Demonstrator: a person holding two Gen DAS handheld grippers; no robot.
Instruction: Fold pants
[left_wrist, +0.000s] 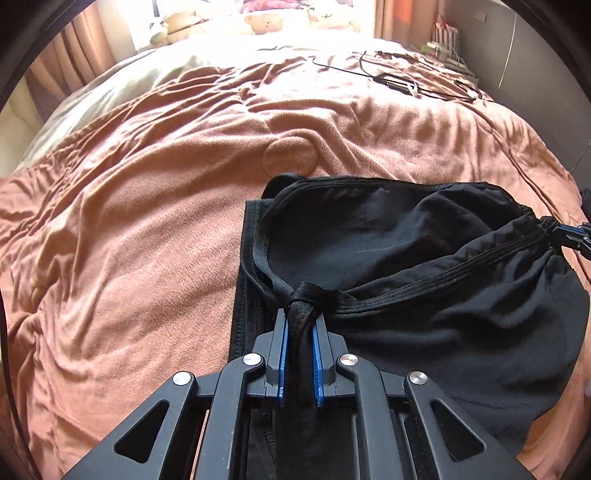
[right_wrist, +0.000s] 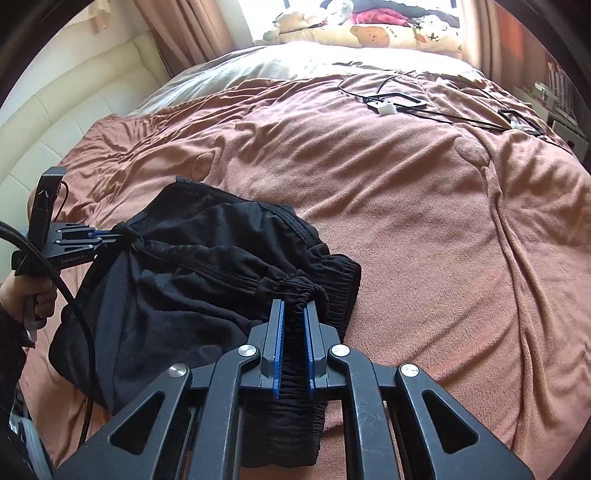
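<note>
Black pants (left_wrist: 424, 258) lie bunched on a pink-brown blanket (left_wrist: 129, 240). My left gripper (left_wrist: 301, 317) is shut on a bunched end of the pants' black fabric. My right gripper (right_wrist: 293, 310) is shut on the elastic waistband of the pants (right_wrist: 207, 258). The fabric stretches between the two grippers, lifted a little off the blanket. The right gripper shows at the right edge of the left wrist view (left_wrist: 570, 236). The left gripper shows at the left of the right wrist view (right_wrist: 107, 236), held by a hand.
Black cables and small white plugs (right_wrist: 391, 103) lie on the blanket (right_wrist: 424, 221) at the far right. Pillows and plush toys (right_wrist: 369, 33) sit at the head of the bed. A cream padded wall (right_wrist: 55, 122) runs along the left. A bedside shelf (left_wrist: 447, 40) stands far right.
</note>
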